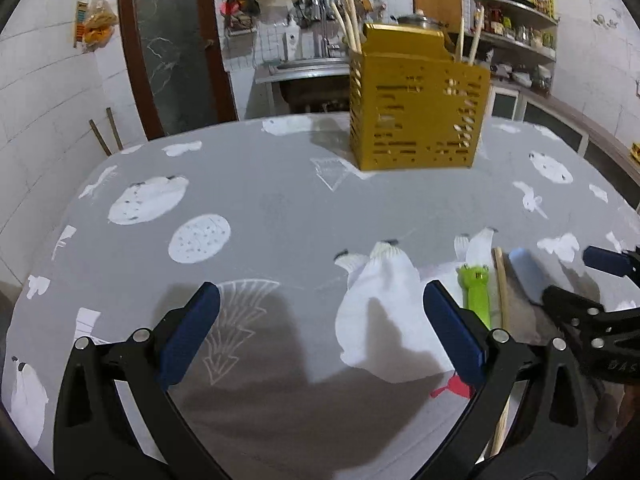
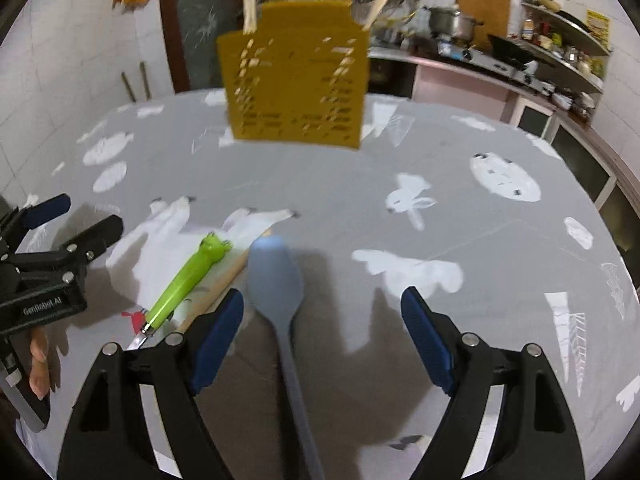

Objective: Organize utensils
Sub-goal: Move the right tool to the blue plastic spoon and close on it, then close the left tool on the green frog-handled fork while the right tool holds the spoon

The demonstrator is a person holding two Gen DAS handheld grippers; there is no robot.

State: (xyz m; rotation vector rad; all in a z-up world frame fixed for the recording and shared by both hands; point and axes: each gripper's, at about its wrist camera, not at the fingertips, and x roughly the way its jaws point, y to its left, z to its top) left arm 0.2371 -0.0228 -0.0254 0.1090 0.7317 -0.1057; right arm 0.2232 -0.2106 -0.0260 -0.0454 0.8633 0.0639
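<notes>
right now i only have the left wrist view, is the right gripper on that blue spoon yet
Observer: no, the right gripper is open; the blue spoon lies between its fingers, not gripped
Operator: which way does the handle run
Observer: back toward the right camera, bowl toward the yellow holder
Operator: whats on the green tool's near end
Observer: the green tool ends in a metal tip, beside the wooden stick

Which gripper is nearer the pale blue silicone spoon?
Right. The right gripper stands open astride the pale blue silicone spoon; the left gripper is open over bare tablecloth, off to the spoon's left, beyond the green-handled utensil.
</notes>
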